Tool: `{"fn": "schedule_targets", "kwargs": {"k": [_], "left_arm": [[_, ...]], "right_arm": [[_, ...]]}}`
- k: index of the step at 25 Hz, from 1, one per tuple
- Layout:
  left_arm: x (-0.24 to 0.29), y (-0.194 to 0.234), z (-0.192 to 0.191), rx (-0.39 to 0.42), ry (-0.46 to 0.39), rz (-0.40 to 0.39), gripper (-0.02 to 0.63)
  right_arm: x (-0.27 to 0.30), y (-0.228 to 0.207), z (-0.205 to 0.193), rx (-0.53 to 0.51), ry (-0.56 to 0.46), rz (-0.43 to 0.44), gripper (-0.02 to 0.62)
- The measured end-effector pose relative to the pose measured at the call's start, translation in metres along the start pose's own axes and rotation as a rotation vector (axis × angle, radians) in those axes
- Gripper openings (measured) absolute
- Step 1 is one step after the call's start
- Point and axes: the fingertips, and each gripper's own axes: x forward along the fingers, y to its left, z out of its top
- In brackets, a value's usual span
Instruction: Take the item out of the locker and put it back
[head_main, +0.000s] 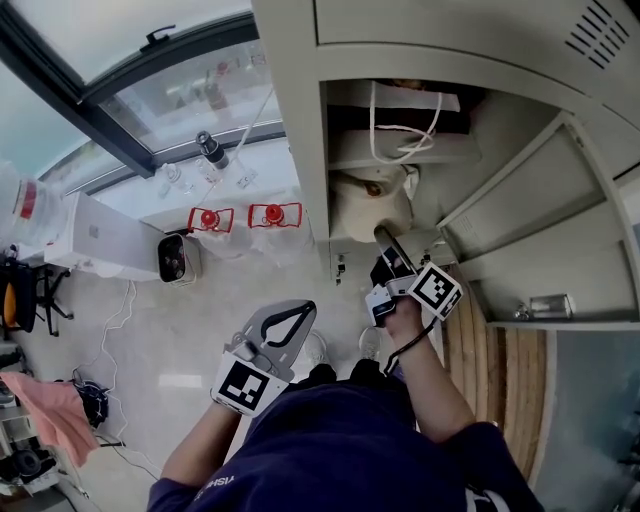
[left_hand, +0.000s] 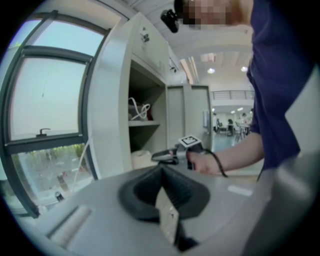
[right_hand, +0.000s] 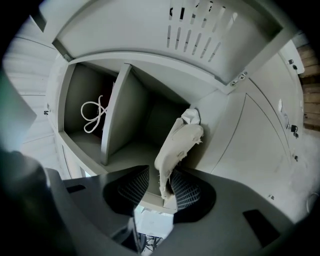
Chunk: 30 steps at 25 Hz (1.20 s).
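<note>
A limp cream cloth item (head_main: 365, 205) sits in the lower compartment of the open grey locker (head_main: 300, 120). My right gripper (head_main: 384, 238) reaches into that compartment. In the right gripper view the cream item (right_hand: 177, 142) stands between the jaws of the right gripper (right_hand: 157, 180). It rests against the right pad (right_hand: 185, 190), with a gap to the left pad, so the jaws stand open. My left gripper (head_main: 303, 310) hangs outside the locker near my waist, shut and empty. The left gripper view shows its pads (left_hand: 161, 172) meeting, with the right gripper (left_hand: 162, 156) at the locker beyond.
On the shelf above the item lies a white looped cord (head_main: 400, 135), (right_hand: 94, 116). The locker door (head_main: 560, 240) swings open to the right. Two red objects (head_main: 268, 214), a white box (head_main: 100, 235) and a small device (head_main: 173, 258) stand by the window at left.
</note>
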Motion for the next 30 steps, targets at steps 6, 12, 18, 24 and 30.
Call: {"fn": "schedule_targets", "kwargs": {"k": [6, 12, 18, 24, 30], "left_arm": [[-0.001, 0.003, -0.003, 0.004, 0.013, 0.007, 0.003], [0.000, 0.005, -0.003, -0.002, 0.013, 0.016, 0.003], [0.001, 0.001, -0.002, -0.003, 0.015, 0.013, 0.003], [0.001, -0.006, 0.000, -0.004, 0.000, 0.002, 0.003], [-0.005, -0.011, 0.002, -0.001, -0.025, -0.017, 0.003]], "right_arm": [[0.007, -0.003, 0.005, 0.016, -0.009, -0.016, 0.104], [0.013, -0.003, 0.008, 0.039, -0.027, 0.007, 0.044], [0.010, 0.007, 0.014, 0.030, -0.041, 0.049, 0.021], [0.001, 0.020, 0.016, 0.024, -0.057, 0.091, 0.021], [-0.013, 0.039, 0.015, -0.016, -0.064, 0.116, 0.021]]}}
